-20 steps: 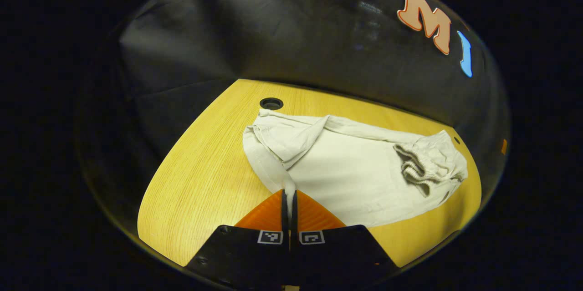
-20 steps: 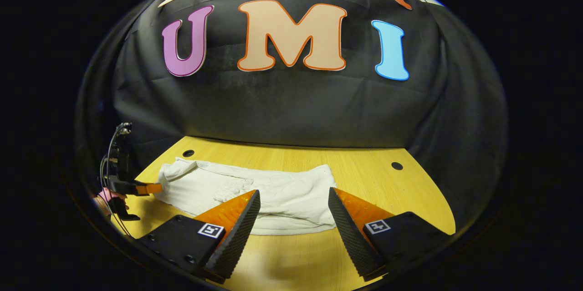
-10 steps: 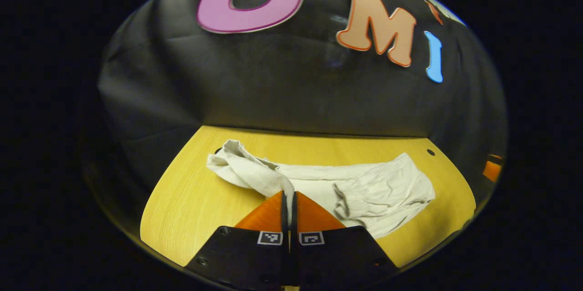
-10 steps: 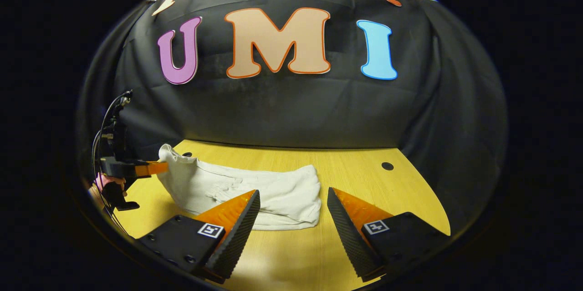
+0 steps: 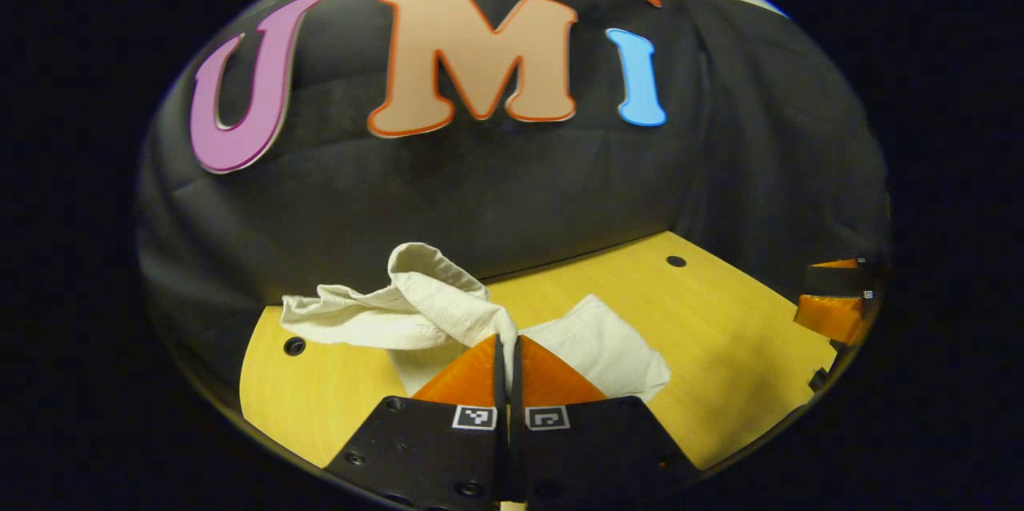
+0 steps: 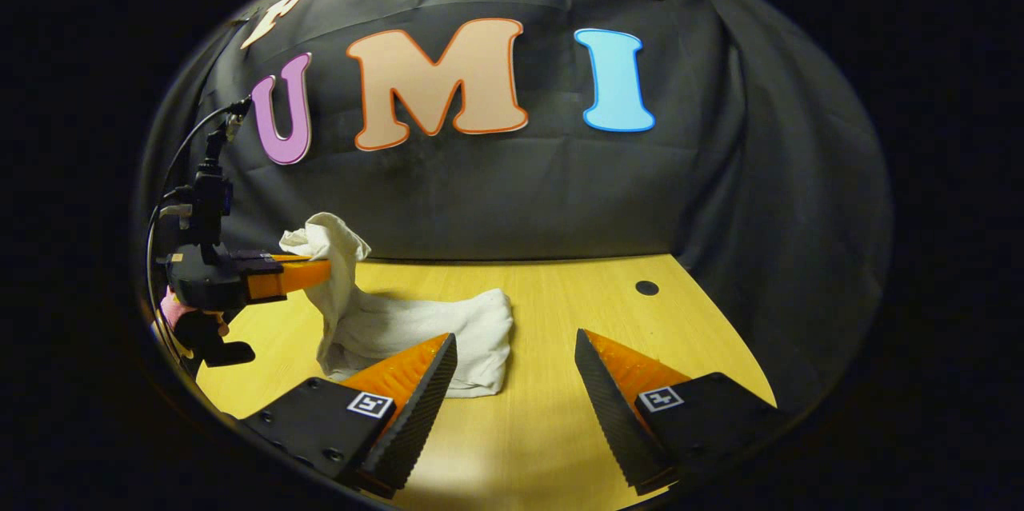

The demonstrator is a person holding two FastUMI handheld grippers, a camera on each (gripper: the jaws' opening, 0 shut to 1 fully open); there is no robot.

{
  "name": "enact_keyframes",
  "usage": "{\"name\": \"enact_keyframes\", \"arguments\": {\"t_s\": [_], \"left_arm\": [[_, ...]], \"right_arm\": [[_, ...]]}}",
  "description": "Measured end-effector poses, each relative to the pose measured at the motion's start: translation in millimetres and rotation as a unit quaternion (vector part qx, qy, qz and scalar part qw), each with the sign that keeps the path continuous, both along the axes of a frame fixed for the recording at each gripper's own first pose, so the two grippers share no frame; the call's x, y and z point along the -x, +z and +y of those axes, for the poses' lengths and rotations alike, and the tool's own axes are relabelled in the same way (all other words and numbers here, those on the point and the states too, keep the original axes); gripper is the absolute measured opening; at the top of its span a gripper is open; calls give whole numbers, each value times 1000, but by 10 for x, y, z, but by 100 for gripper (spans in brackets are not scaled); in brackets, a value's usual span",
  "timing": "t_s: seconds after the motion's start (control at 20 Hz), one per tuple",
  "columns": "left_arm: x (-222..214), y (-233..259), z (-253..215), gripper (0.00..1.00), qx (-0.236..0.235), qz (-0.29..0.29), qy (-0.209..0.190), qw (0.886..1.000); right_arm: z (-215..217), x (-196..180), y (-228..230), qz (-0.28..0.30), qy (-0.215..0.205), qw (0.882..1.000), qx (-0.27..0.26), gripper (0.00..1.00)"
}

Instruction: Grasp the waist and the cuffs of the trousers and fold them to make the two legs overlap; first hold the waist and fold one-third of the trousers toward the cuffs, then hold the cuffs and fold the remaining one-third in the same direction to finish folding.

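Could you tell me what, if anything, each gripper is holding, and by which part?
The left gripper is shut on the trousers, pinching a bunched end lifted off the table. The right gripper is open, holding nothing.

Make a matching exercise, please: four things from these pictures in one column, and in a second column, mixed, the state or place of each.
Things:
1. left tool
2. right tool
3. trousers
4. table

States or places:
A. open, holding nothing
B. wooden, with round holes in its top
C. shut on white cloth, lifting one end
D. partly raised, the rest lying on the wood

Pairs: 1-C, 2-A, 3-D, 4-B
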State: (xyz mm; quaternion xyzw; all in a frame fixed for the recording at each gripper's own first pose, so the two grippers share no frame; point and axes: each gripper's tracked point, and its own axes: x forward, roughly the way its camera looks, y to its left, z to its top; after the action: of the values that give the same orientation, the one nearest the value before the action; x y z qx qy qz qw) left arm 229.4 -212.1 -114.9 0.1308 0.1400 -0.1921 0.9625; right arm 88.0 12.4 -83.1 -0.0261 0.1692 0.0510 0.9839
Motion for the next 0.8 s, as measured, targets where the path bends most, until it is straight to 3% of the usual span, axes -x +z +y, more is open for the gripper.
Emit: {"name": "enact_keyframes", "arguments": {"t_s": [0.2, 0.4, 0.65, 0.8], "left_arm": [[50, -389, -544, 0, -56, 30, -51, 997], [104, -988, -923, 0, -90, 68, -77, 991], [123, -1451, -1005, 8, -90, 110, -64, 988], [149, -1562, -1048, 16, -63, 128, -60, 988]], "right_arm": [[-315, 21, -50, 7, -13, 1000, -6, 92], [-553, 68, -179, 20, -21, 1000, -7, 92], [-689, 147, -238, 26, -29, 999, -9, 97], [-699, 209, -229, 25, -30, 999, -9, 96]]}}
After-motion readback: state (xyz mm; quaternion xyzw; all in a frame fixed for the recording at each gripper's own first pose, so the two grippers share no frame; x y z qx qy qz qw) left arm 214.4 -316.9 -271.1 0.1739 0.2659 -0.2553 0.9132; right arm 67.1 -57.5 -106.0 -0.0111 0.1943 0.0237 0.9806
